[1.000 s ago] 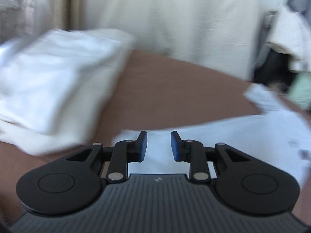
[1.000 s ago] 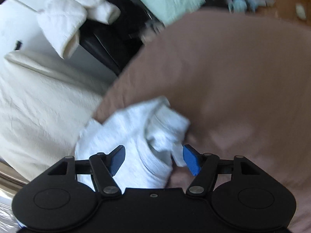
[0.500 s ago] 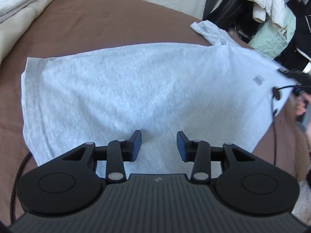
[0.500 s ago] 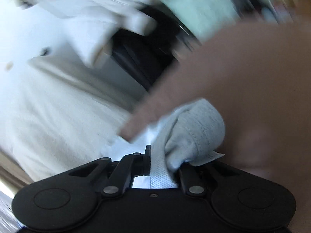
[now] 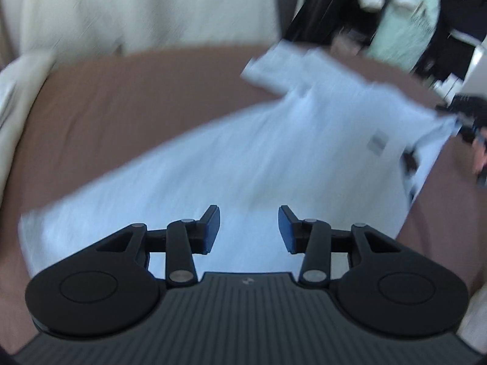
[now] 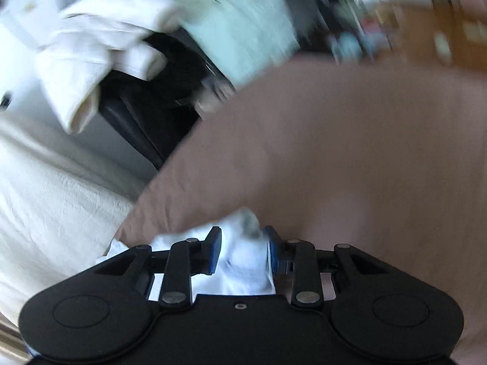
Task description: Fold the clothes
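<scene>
A pale blue-grey T-shirt (image 5: pixel 274 158) lies spread flat on the brown bed cover (image 5: pixel 121 97). My left gripper (image 5: pixel 249 225) hovers over its near hem, its jaws opening with nothing between them. In the right wrist view, a bunched corner of the T-shirt (image 6: pixel 240 261) sits between the blue pads of my right gripper (image 6: pixel 243 249). Those jaws are opening and the cloth lies loose in the gap. The right gripper (image 5: pixel 468 121) also shows as a dark blur at the shirt's far right corner, which is lifted a little.
A black chair (image 6: pixel 152 115) beyond the bed carries a white jacket (image 6: pixel 91 45) and a mint green garment (image 6: pixel 237 21). Cream fabric (image 5: pixel 152 9) hangs behind the bed. Folded cream cloth (image 5: pixel 18 91) lies at the left edge. A hand (image 5: pixel 479 158) shows far right.
The left gripper swung from the folded pile across the shirt toward its sleeve end and widened. The right gripper closed on the shirt's bunched corner, lifted it, then parted its jaws.
</scene>
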Demonstrator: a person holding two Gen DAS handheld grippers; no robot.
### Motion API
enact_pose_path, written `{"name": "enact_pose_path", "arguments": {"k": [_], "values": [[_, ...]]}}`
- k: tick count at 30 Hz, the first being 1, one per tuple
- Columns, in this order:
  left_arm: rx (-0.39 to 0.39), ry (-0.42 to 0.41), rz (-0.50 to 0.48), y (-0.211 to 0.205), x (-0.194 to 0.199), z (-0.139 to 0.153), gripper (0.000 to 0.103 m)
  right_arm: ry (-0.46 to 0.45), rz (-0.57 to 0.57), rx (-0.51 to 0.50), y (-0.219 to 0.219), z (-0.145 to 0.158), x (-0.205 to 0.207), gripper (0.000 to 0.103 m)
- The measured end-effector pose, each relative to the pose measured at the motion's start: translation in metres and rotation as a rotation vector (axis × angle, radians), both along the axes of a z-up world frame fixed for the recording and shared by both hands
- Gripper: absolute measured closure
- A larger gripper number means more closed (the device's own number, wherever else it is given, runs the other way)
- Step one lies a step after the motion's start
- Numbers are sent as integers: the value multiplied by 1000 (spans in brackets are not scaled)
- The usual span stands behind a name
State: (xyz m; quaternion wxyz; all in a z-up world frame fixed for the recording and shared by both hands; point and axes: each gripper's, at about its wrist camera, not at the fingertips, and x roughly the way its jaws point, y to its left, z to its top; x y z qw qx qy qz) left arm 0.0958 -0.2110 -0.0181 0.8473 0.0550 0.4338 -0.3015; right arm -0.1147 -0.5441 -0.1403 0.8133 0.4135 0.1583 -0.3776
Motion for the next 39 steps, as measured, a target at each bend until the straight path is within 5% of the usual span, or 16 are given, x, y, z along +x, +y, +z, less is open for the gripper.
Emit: {"name": "enact_pose_path", "arguments": {"k": [3, 7, 11, 15, 19, 22, 26, 28, 29, 31, 35, 39], "values": [[-46, -49, -17, -43, 27, 13, 55, -94, 89, -101, 7, 24, 5, 60], [-77, -43, -20, -103, 74, 9, 55, -88, 344, -136, 8, 30, 46, 60], [-59, -51, -32, -154, 111, -1, 55, 13, 513, -116, 3, 14, 77, 60], [29, -71, -42, -194, 143, -22, 53, 93, 494, -132, -12, 5, 98, 52], [184, -123, 27, -222, 171, -44, 57, 325, 490, -223, -1, 1, 105, 44], [163, -71, 24, -231, 187, -58, 55, 314, 546, -204, 5, -5, 92, 43], [-25, 128, 96, -221, 214, -77, 47, 312, 578, -243, 11, -8, 85, 42], [-43, 128, 76, -222, 216, -78, 58, 273, 568, -216, 1, -11, 84, 42], [-25, 104, 42, -225, 215, -76, 102, 251, 561, -199, -5, -13, 83, 41], [16, -7, -15, -227, 204, -66, 101, 200, 546, -159, -13, -16, 80, 41], [-122, -269, 8, -200, 162, -35, 101, 166, 538, -125, -21, -14, 85, 41], [-27, -147, 137, -186, 158, -61, 99, 268, 570, -169, -11, -9, 88, 41]]}}
